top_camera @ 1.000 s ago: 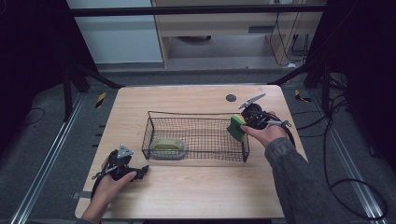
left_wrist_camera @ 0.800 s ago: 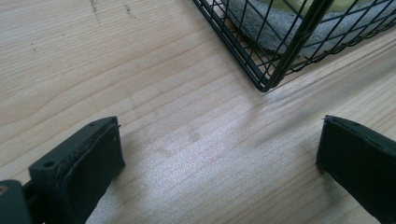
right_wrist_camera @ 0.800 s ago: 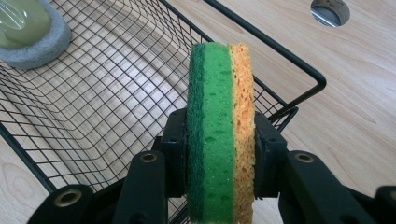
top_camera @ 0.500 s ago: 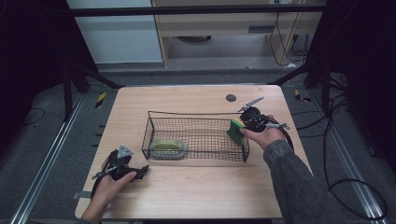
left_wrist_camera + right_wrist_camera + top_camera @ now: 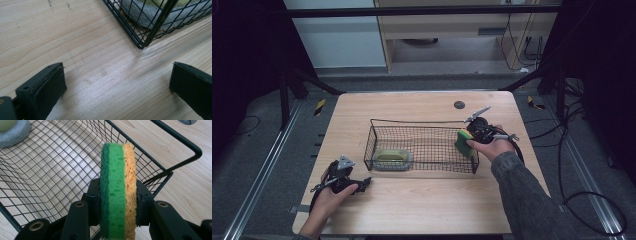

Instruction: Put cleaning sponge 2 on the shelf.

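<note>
One sponge (image 5: 118,187) is pinched on edge in the right gripper (image 5: 476,138) jaws at center-right of the high view, long axis upright, just over the right end of the wire basket (image 5: 422,122), so straight down is the drop, while the left gripper (image 5: 343,179) sits spread and empty at lower left on the desk (image 5: 422,205).

Dim surroundings, evenly lit, soft shadows

Basket (image 5: 422,146): centre of the desk (image 5: 412,210).
Pad (image 5: 388,158): in basket, near-left corner.
Sponge (image 5: 463,142): on edge, over basket's right end.
Disc (image 5: 459,104): by far edge, behind basket.
Left gripper (image 5: 364,182): near-left corner, before basket.
</note>
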A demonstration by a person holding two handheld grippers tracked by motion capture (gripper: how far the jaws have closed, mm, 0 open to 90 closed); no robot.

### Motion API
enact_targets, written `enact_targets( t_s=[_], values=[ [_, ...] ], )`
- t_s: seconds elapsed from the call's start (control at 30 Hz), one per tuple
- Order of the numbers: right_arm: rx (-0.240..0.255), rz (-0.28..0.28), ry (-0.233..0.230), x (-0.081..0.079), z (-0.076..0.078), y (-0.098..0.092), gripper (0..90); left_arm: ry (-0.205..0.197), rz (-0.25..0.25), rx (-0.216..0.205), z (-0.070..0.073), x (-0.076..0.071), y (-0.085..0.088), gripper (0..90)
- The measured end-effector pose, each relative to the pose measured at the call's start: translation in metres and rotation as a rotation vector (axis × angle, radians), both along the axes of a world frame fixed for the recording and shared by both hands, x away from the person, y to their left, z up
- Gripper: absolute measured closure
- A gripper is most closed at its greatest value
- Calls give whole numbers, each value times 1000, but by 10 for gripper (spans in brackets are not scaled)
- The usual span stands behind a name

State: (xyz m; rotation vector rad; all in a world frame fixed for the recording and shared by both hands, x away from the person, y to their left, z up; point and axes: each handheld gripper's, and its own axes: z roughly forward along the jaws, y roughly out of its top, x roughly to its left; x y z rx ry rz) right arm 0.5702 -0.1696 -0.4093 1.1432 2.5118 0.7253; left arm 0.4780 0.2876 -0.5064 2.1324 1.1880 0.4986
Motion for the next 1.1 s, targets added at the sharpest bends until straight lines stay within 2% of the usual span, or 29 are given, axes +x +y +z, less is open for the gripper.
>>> enact_targets(
  t_s=[0.37, 0.83, 0.97, 1.1],
  values=[
    [-15, -1, 2, 1, -2, 2, 631, 0, 0, 0, 0, 0, 0, 0],
    [-8, 11, -1, -5, 3, 6, 567, 0, 0, 0, 0, 0, 0, 0],
    [3, 21, -3, -10, 6, 9, 614, 1, 0, 1, 0, 0, 0, 0],
    [4, 36, -1, -14, 9, 16, 607, 2, 0, 1, 0, 0, 0, 0]
  ],
)
